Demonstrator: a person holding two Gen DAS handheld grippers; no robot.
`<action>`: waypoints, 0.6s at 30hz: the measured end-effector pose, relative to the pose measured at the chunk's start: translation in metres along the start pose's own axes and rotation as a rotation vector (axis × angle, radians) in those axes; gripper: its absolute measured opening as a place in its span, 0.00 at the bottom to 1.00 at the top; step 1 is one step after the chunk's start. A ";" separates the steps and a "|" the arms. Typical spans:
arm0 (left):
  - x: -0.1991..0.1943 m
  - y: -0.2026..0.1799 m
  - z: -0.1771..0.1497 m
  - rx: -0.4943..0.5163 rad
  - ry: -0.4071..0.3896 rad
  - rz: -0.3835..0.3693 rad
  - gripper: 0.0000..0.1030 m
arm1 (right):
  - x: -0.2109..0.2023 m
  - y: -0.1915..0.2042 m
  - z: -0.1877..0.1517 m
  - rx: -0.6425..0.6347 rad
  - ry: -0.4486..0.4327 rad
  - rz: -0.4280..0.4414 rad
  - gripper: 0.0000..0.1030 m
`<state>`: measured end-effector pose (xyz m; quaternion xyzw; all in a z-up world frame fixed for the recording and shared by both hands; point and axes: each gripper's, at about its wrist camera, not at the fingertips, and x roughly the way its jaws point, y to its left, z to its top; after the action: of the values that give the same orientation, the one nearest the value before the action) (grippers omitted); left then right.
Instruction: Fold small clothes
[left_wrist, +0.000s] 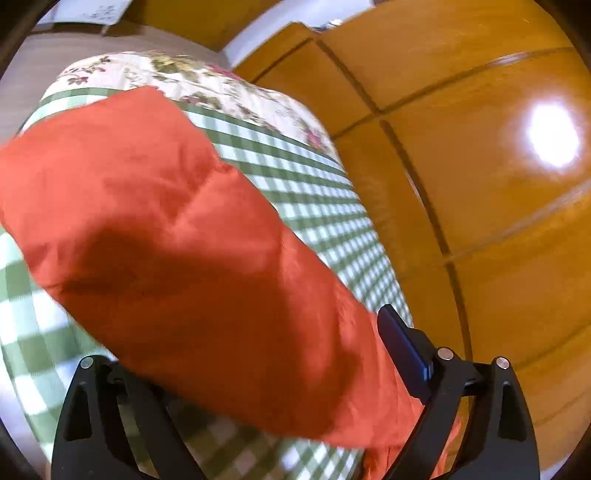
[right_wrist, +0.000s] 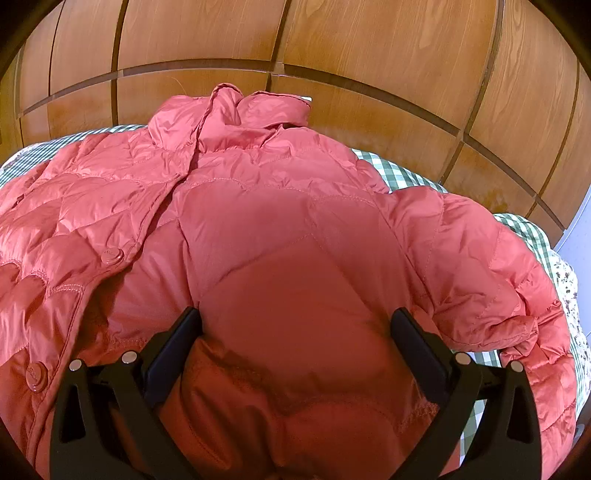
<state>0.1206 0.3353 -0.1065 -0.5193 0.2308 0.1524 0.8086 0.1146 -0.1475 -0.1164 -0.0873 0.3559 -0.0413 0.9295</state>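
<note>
My left gripper (left_wrist: 258, 369) has its fingers spread wide, with a fold of the coral-red quilted down jacket (left_wrist: 177, 236) lying across the gap between them. Only the right-hand finger (left_wrist: 402, 347) shows, a dark blue pad standing just beside the fabric; the other is hidden under the cloth, so I cannot tell whether either pad presses on it. This view is blurred.

My right gripper (right_wrist: 295, 332) also has its fingers well apart, one at each side of a puffy bulge of the same jacket (right_wrist: 280, 206). The left finger (right_wrist: 173, 354) and the right one (right_wrist: 417, 350) both sit against the padding, though whether they squeeze it I cannot tell.

The jacket lies spread on a surface covered with a green-and-white checked cloth (right_wrist: 388, 170), its stand-up collar (right_wrist: 255, 107) at the far edge and one sleeve (right_wrist: 498, 280) draped out to the right. The front placket runs diagonally on the left, with a round red snap button (right_wrist: 112, 256) on it and a second button (right_wrist: 37, 374) lower down. A cream floral border (left_wrist: 207, 81) trims the checked cloth. Behind everything stand glossy orange-brown wooden panels (right_wrist: 369, 37).
</note>
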 end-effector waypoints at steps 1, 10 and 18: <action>-0.001 0.003 0.002 -0.032 -0.012 0.014 0.66 | 0.000 0.000 0.000 0.000 0.000 0.000 0.98; -0.026 -0.077 0.013 0.205 -0.086 0.054 0.09 | -0.001 0.000 0.000 -0.003 -0.001 -0.005 0.98; 0.012 -0.232 -0.070 0.757 -0.131 -0.029 0.09 | 0.000 0.000 0.001 -0.009 0.007 -0.005 0.98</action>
<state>0.2284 0.1756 0.0403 -0.1765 0.2113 0.0778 0.9582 0.1152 -0.1479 -0.1159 -0.0922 0.3593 -0.0423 0.9277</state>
